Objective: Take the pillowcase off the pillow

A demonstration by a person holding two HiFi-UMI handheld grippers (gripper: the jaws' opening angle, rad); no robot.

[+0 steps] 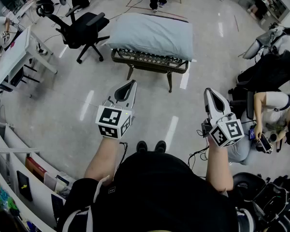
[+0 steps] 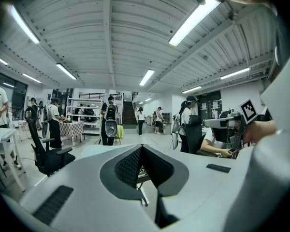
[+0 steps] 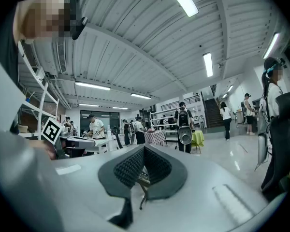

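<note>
**Both tools shut and empty, pillow well ahead on the table**

You're standing on the shiny pale floor (image 1: pixel 87 105), your shoes (image 1: pixel 151 146) in the middle of the head view, both arms held out in front of you. Your left tool (image 1: pixel 131 83) sits left of centre with its jaws pressed tight together. The left gripper view shows the dark ribbed pads meeting with nothing between them. Your right tool (image 1: pixel 208 91) is right of centre and in the same state: jaws closed all the way, nothing gripped. The two tools are well apart from each other, both pointing toward the top of the frame.

Up at top centre lies the pillow (image 1: pixel 152 35), plump and flat on its side. The pale blue-grey pillowcase (image 1: pixel 135 30) is fully on it. It rests on a low dark metal table (image 1: pixel 150 63) and covers most of the top. Neither tool is touching it; open floor lies between the tool tips and the table.

A black office chair (image 1: pixel 84 28) stands just left of the table. A seated person (image 1: pixel 273 105) is at the right edge.
</note>
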